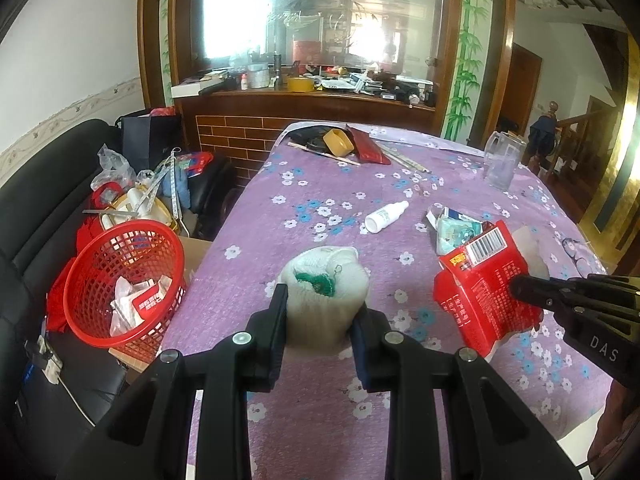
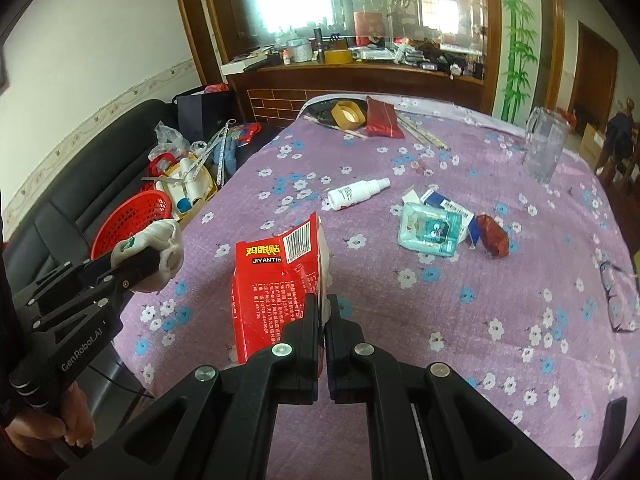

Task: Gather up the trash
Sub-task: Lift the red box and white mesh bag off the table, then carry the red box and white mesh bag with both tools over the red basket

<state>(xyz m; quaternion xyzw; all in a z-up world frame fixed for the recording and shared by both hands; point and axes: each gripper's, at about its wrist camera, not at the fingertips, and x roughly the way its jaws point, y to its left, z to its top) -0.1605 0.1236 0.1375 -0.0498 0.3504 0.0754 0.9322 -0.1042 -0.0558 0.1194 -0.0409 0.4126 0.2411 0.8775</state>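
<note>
My left gripper (image 1: 320,304) is shut on a white cloth wad (image 1: 326,280) with a green mark, held above the purple flowered tablecloth (image 1: 312,184). In the right wrist view that wad (image 2: 160,244) shows at the left in the left gripper (image 2: 154,258). My right gripper (image 2: 323,304) is shut on the edge of a torn red packet (image 2: 272,280) with a barcode; the packet (image 1: 480,280) appears at the right of the left wrist view, pinched by the right gripper (image 1: 516,286). A red mesh basket (image 1: 124,280) with some wrappers inside sits off the table's left side.
On the cloth lie a white bottle (image 2: 356,192), a teal packet (image 2: 430,230), a blue box (image 2: 444,202) and a dark red wrapper (image 2: 494,234). A clear jug (image 2: 546,146) stands far right, a tape roll (image 2: 348,114) at the back. Glasses (image 2: 618,300) rest near the right edge.
</note>
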